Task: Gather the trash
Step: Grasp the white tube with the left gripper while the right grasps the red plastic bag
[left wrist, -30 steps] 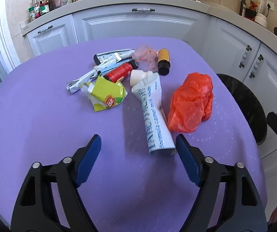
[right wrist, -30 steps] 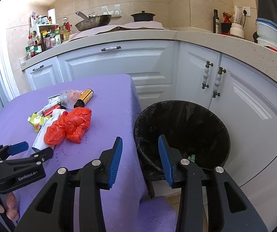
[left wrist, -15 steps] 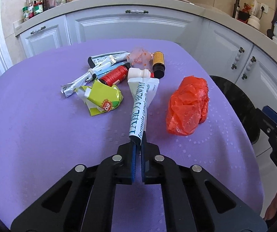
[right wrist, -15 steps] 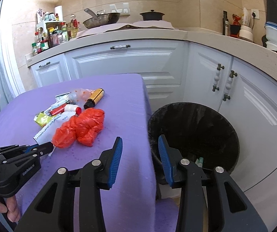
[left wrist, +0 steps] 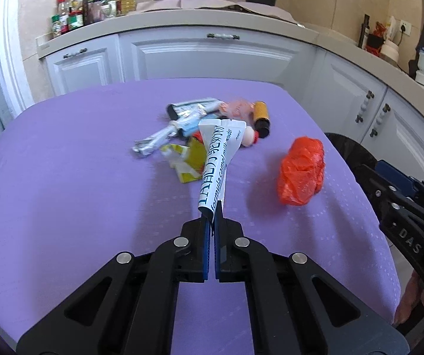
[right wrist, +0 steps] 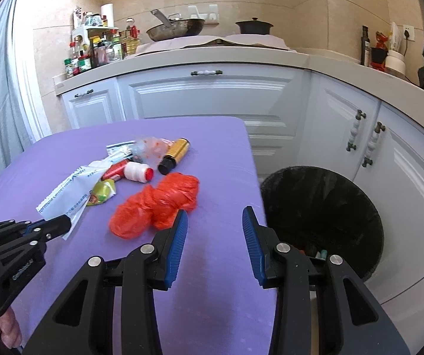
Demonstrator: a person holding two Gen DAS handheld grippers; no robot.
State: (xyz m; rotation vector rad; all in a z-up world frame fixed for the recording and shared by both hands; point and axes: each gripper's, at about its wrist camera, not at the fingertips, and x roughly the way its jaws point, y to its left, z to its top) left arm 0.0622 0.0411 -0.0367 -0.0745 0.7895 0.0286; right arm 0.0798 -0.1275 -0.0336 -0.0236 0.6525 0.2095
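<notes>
My left gripper point(left wrist: 213, 211) is shut on the flat end of a white tube with blue lettering point(left wrist: 218, 159), which hangs lifted off the purple table point(left wrist: 64, 177). From the right wrist view the same tube point(right wrist: 67, 190) slants up out of the left gripper point(right wrist: 64, 224). Behind it lies a heap of trash: a yellow-green wrapper point(left wrist: 186, 159), silver wrappers point(left wrist: 158, 140), an amber bottle point(left wrist: 261, 118) and a white bottle with a red cap point(right wrist: 137, 172). A crumpled orange bag point(right wrist: 155, 205) lies just ahead of my right gripper point(right wrist: 215, 230), which is open and holds nothing.
A round bin with a black liner point(right wrist: 321, 216) stands on the floor right of the table's edge, below white cabinets point(right wrist: 212, 94). The counter behind carries spice jars point(right wrist: 93, 50), a pan and a pot. A person's fingers point(left wrist: 410, 301) show at the lower right.
The left jaws closed on the tube's end and lifted it off the table. The right gripper swung left from over the bin toward the table and the orange bag.
</notes>
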